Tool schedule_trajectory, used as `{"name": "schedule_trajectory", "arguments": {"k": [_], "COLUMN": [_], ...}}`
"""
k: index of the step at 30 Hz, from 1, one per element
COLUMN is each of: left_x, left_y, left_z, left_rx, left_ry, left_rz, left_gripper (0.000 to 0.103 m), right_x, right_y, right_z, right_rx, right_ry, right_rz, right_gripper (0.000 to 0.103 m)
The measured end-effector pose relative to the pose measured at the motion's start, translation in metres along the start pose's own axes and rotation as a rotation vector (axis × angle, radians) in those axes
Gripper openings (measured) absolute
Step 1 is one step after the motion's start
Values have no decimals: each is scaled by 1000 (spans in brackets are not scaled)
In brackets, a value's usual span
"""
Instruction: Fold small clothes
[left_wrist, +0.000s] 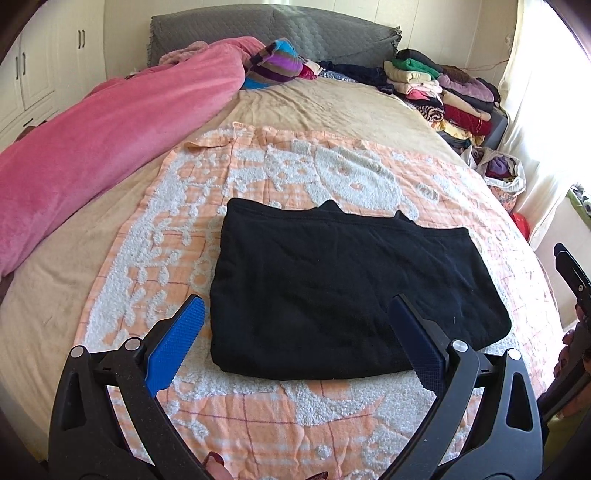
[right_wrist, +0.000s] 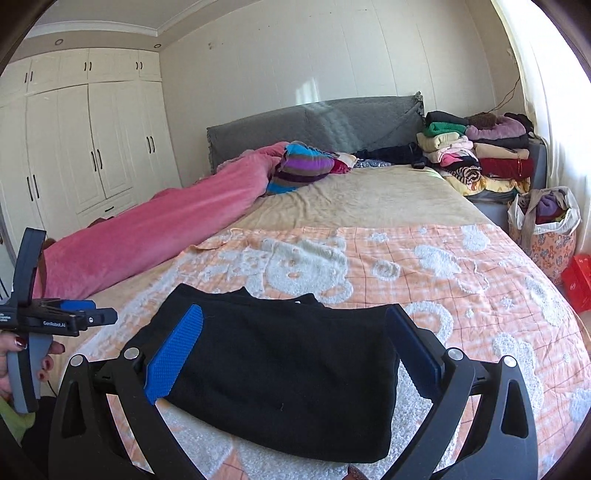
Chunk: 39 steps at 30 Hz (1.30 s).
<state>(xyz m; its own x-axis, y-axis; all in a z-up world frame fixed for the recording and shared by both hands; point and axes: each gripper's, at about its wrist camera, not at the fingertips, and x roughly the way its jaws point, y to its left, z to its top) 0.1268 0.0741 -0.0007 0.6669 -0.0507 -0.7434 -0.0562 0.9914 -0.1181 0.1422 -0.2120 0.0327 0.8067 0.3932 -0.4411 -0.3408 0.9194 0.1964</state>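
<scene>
A black garment (left_wrist: 347, 295) lies folded into a flat rectangle on the orange-and-white towel (left_wrist: 258, 177) on the bed. It also shows in the right wrist view (right_wrist: 280, 373). My left gripper (left_wrist: 295, 328) is open and empty, held just above the garment's near edge. My right gripper (right_wrist: 293, 343) is open and empty, hovering over the garment's near right part. The left gripper also shows at the left edge of the right wrist view (right_wrist: 88, 317), where its open state cannot be judged.
A pink blanket (left_wrist: 103, 147) lies along the bed's left side. A striped pillow (left_wrist: 273, 62) sits by the grey headboard (left_wrist: 273, 26). Stacks of folded clothes (left_wrist: 443, 88) stand at the far right. A bag of clothes (right_wrist: 543, 229) stands beside the bed. White wardrobes (right_wrist: 81, 147) line the left wall.
</scene>
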Motion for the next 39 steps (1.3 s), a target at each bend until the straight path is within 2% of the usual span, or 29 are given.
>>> {"name": "schedule_trajectory", "arguments": {"k": [10,18,30,39], "left_x": [-20,-31,-34,-28], "left_y": [15,35,84,118], "left_z": [5,9,11,8], "left_rx": [3,-40,-135,-202], "left_ry": [-57,-86,-99,-91], "left_rz": [43,39,80,85], "left_gripper": [93,93,93,93], "right_x": [-13,-10,18,41], "right_y": [37,75,122,158], "right_z": [22,33,22,7], "right_rx": [13,-37,-89,-148], "right_ry": [-15,-14,69,124], "right_rz": [96,141,171,186], "right_gripper": [98,98,98,99]}}
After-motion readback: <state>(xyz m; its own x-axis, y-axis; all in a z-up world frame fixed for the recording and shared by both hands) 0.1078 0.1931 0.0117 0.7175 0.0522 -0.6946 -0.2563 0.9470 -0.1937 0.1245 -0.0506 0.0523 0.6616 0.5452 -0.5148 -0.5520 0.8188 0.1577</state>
